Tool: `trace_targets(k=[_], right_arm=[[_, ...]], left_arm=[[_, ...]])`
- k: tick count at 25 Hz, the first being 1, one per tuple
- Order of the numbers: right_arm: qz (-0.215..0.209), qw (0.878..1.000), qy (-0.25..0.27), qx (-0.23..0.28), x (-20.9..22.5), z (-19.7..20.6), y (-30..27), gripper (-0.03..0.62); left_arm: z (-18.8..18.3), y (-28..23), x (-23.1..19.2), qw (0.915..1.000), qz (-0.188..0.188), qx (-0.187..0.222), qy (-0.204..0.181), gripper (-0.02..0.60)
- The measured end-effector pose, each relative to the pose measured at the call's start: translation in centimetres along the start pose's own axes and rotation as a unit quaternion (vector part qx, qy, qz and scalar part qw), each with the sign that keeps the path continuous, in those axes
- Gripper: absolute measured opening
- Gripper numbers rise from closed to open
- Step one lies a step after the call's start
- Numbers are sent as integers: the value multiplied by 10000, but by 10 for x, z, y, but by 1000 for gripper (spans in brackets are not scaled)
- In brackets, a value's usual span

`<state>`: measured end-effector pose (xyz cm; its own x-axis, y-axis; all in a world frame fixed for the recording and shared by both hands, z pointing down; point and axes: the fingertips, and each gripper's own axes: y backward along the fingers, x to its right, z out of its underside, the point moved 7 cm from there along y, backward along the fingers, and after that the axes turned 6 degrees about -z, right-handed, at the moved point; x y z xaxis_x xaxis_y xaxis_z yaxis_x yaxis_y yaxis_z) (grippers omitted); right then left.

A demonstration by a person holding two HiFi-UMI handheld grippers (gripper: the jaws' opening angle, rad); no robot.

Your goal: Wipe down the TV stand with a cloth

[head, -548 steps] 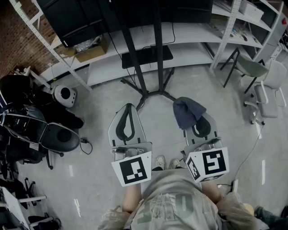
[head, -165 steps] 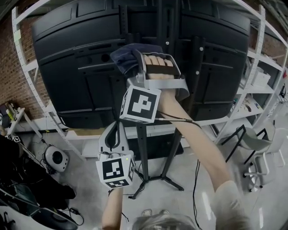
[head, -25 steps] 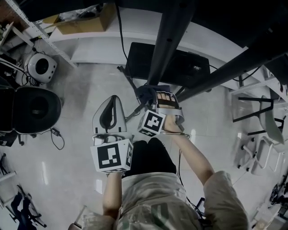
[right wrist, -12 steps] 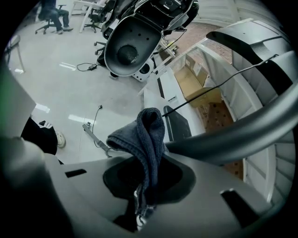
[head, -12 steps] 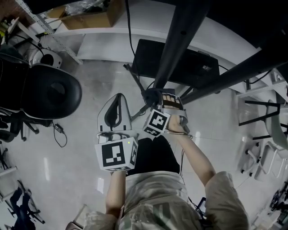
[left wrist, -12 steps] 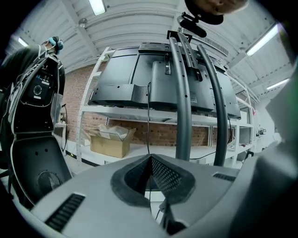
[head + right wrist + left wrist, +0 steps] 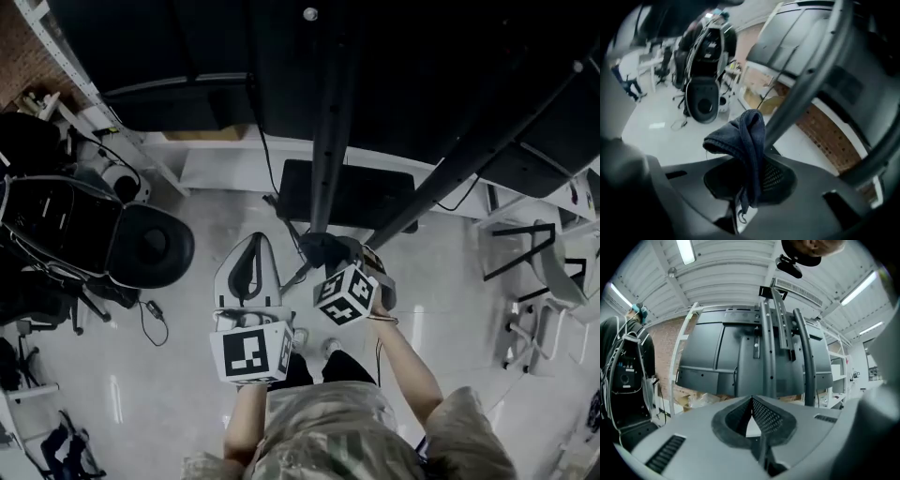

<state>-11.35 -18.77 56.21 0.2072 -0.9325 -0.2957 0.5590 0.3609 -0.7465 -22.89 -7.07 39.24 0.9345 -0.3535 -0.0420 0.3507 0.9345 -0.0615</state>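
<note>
The black TV stand shows its upright pole (image 7: 330, 122), a slanted pole (image 7: 450, 178) and a low black shelf (image 7: 352, 192) under the TV's back (image 7: 187, 47). My right gripper (image 7: 325, 247) is shut on a dark blue cloth (image 7: 319, 249), low down against the foot of the upright pole. In the right gripper view the cloth (image 7: 746, 136) hangs folded out of the right gripper (image 7: 750, 165), right beside a stand pole (image 7: 806, 79). My left gripper (image 7: 251, 238) hovers to the left, shut and empty. In its own view the left gripper (image 7: 752, 400) faces the stand's poles (image 7: 768, 357).
A black office chair (image 7: 150, 246) and a round white device (image 7: 120, 178) stand on the floor at left, with a loose cable (image 7: 150, 314). White shelving (image 7: 94, 103) runs behind them. Folding chairs (image 7: 553, 281) stand at right. The person's feet (image 7: 314, 342) are below the grippers.
The head view has tilted upward, so more of the TV's back shows. The right gripper stays shut on the cloth at the foot of the pole. The left gripper stays shut beside it.
</note>
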Motion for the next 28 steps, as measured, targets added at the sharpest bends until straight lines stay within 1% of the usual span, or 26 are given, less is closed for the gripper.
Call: trace_targets(k=[1,2,3,5,7,8,9,10,12,15,18,20,22,28], right_arm=[[11,9979,-514,391,9,-7,28,58],[32,9911,-1045,824,17,-12,55,58],[76,9797,-1553,1269,23,-14,81,58],[256,9480,-2387,2091,30,-8,128,58],[554,9150,-2912,2736,29,1,166,58],[731,9024,-3042,2964,27,5,181,57],[902,8934,-3099,3124,24,7,194,58],[1049,8875,-3109,3234,22,9,205,58],[1244,8797,-3079,3403,21,10,225,57],[1387,8697,-3087,3592,20,12,248,58],[1672,8660,-2972,3657,24,12,263,57],[1819,8651,-2896,3668,25,10,269,58],[1875,8616,-2895,3724,21,10,275,58],[1817,8520,-3041,3854,12,8,278,57]], left_arm=[[-13,3,7,9999,89,76,-9,15],[-23,7,14,9997,190,150,-20,15],[-29,10,22,9993,298,214,-31,15],[-33,15,38,9982,522,294,-32,15],[-35,19,54,9964,778,319,-59,15],[-37,21,61,9952,910,350,-95,15],[-38,23,66,9939,1026,390,-131,15],[-39,25,72,9927,1120,420,-159,15],[-37,27,83,9908,1274,423,-188,15],[-33,34,99,9875,1523,360,-197,15],[-35,36,108,9844,1695,387,-255,15],[-37,34,108,9840,1716,412,-258,15],[-39,39,106,9841,1701,447,-252,15],[-42,49,96,9849,1623,535,-272,15]])
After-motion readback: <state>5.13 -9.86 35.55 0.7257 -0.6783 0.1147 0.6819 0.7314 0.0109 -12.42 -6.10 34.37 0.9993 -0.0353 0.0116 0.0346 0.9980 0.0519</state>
